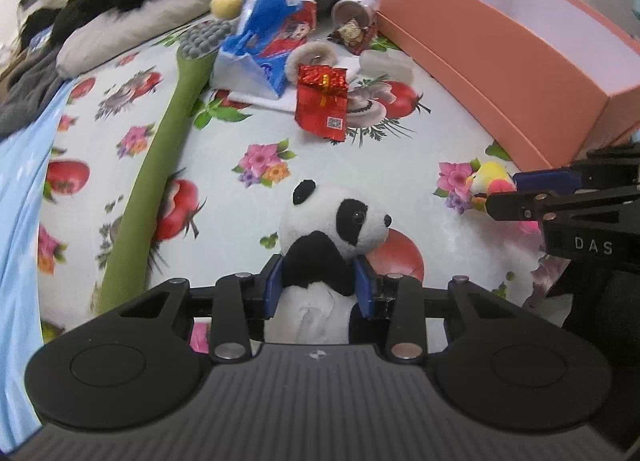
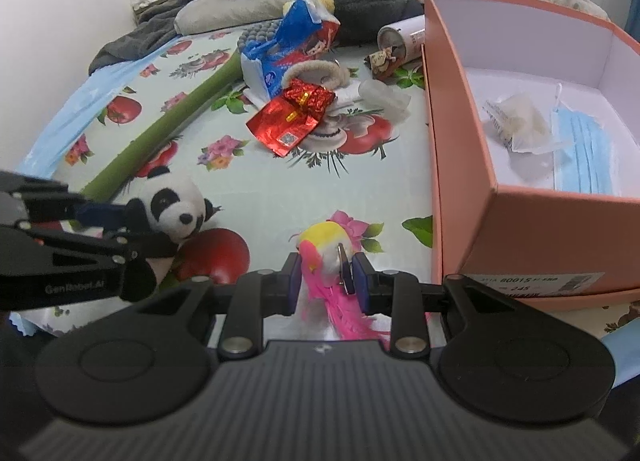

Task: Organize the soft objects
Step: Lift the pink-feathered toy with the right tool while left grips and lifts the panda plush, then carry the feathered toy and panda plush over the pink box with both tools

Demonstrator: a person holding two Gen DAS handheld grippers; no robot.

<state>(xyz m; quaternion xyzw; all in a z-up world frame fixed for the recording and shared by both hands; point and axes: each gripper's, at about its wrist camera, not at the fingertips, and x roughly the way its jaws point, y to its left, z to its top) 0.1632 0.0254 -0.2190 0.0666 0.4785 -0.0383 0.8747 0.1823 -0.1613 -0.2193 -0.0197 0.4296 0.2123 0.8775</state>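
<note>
A small panda plush [image 1: 340,221] sits upright on the flowered sheet, and the blue pads of my left gripper [image 1: 320,285] press on both sides of its body. From the right wrist view the panda [image 2: 176,205] shows at the left with the left gripper [image 2: 120,227] closed on it from behind. My right gripper [image 2: 326,277] is shut on a little white plush [image 2: 324,237] with a yellow head, pink fringe and a metal ring. This plush [image 1: 490,177] and the right gripper [image 1: 504,193] lie at the right edge of the left wrist view. An orange box [image 2: 460,165] stands open just right of it.
Inside the box lie a blue face mask [image 2: 588,149] and a white packet [image 2: 516,121]. On the sheet beyond are a long green plush brush [image 1: 160,149], a red foil bag [image 1: 322,101], a blue tissue pack [image 1: 260,49] and a tipped can [image 1: 352,13]. Clothes and pillows pile up at the back.
</note>
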